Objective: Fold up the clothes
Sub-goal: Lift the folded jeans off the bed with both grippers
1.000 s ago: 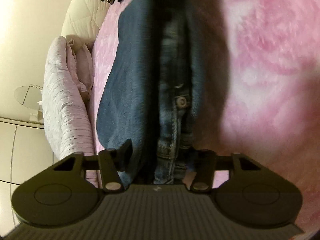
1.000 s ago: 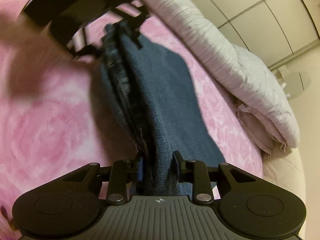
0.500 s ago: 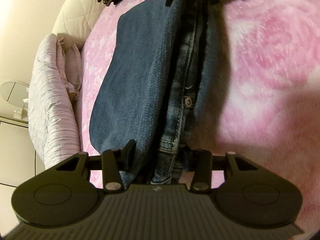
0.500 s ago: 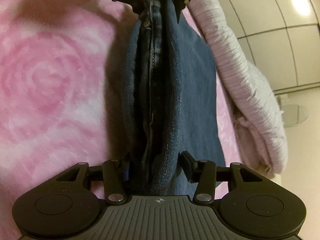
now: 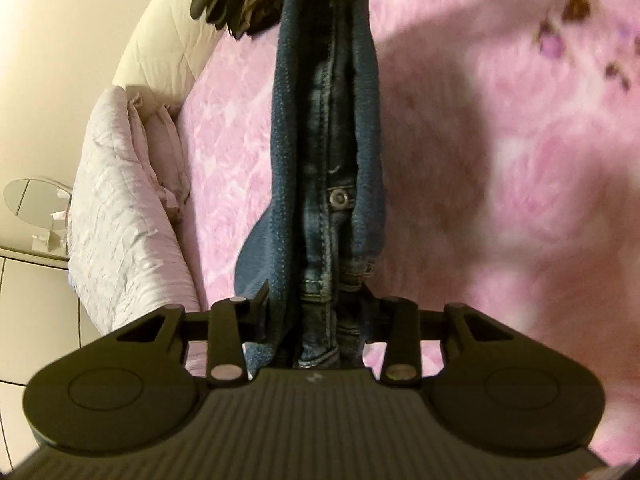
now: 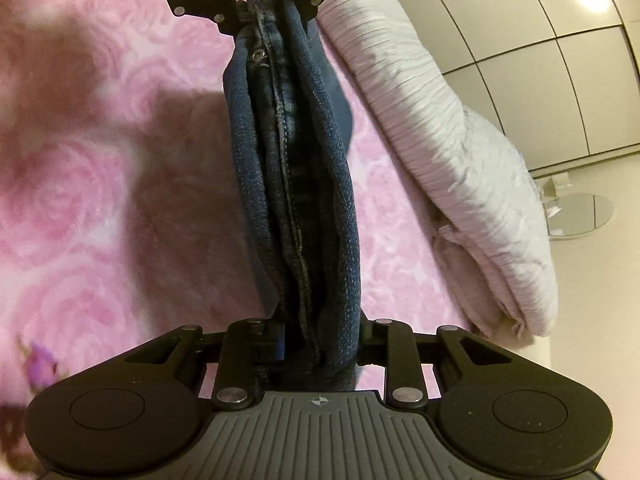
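You have the jeans [image 5: 328, 152] slung between your two tools, clear of the bed, and each tool has just been closing in on its end of the bundle. Nearest you, the left gripper [image 5: 316, 312] is narrowed onto the waistband end, pads pressing thick denim from both sides, with the metal button [image 5: 339, 198] just beyond. The right gripper [image 6: 320, 340] is likewise pinched tight on the opposite end of the same folded stack, several layers and a stitched seam bunched between its fingers. Expect this garment to handle heavy and fairly stiff for cloth: the seams and waistband hold a crease well, but the loose panel hanging on one side will swing and drag, and the weight will sag between your hands if you bring them together. The best holds are where you already are, on the thick stitched edges, since thin single layers could slip out. Below lies the pink plush blanket [image 6: 100, 200] with its rose pattern, soft and grippy, so the denim should stay put once you lay it down. Further off a pale quilted duvet [image 6: 460, 152] is rolled along the bed's edge, and a dark heap, possibly more clothes, sits at the far corner [image 5: 236, 4], though it is too blurred to be sure. Beyond that you have a small round mirror [image 5: 36, 200] on a white cabinet and panelled wardrobe doors [image 6: 540, 80].
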`<state>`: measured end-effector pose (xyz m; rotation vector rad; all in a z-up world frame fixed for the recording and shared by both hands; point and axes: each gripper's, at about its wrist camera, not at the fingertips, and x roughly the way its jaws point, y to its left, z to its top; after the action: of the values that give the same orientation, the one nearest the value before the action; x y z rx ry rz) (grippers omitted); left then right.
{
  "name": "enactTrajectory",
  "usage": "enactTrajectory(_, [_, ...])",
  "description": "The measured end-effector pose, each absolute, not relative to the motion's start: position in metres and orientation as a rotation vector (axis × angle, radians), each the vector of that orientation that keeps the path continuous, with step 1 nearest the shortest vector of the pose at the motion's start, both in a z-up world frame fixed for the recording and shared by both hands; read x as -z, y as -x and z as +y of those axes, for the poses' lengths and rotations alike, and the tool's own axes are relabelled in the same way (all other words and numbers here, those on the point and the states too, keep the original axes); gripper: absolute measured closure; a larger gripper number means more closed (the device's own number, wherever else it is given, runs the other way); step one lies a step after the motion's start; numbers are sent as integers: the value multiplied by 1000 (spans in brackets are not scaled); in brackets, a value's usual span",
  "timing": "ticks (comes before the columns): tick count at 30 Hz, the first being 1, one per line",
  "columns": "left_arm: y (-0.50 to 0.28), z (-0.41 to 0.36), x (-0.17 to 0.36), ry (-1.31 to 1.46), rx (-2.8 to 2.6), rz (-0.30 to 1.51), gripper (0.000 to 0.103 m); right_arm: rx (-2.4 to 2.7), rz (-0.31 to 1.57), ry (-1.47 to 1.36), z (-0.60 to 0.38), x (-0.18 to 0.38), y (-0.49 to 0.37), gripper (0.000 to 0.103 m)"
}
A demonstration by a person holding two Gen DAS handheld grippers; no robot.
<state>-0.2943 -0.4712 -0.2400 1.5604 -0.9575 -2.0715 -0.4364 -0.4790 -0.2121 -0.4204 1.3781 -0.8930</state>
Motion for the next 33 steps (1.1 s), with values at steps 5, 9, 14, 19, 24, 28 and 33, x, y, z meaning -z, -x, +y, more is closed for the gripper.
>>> enactTrajectory(5, [303, -443, 200, -1578, 2098, -1003, 69, 884, 1391, 408, -453, 167, 445, 76])
enactTrajectory(9, [313, -429, 172, -1572, 2112, -1021, 69, 905, 1399, 382, -423, 139, 453, 76])
enactTrajectory(14, [335, -425, 142, -1547, 2127, -1052, 69, 935, 1404, 358, -404, 107, 470, 76])
enactTrajectory(19, [377, -436, 111, -1514, 2130, -1072, 69, 965, 1395, 376, -412, 73, 510, 77])
enactTrajectory(24, [447, -464, 74, -1467, 2077, -1109, 69, 1014, 1339, 443, -436, 37, 579, 77])
enactTrajectory(28, [528, -500, 45, -1434, 1996, -1121, 69, 1037, 1274, 521, -472, 11, 660, 77])
enactTrajectory(33, [650, -556, 17, -1380, 1951, -1108, 69, 1079, 1248, 602, -536, -20, 779, 77])
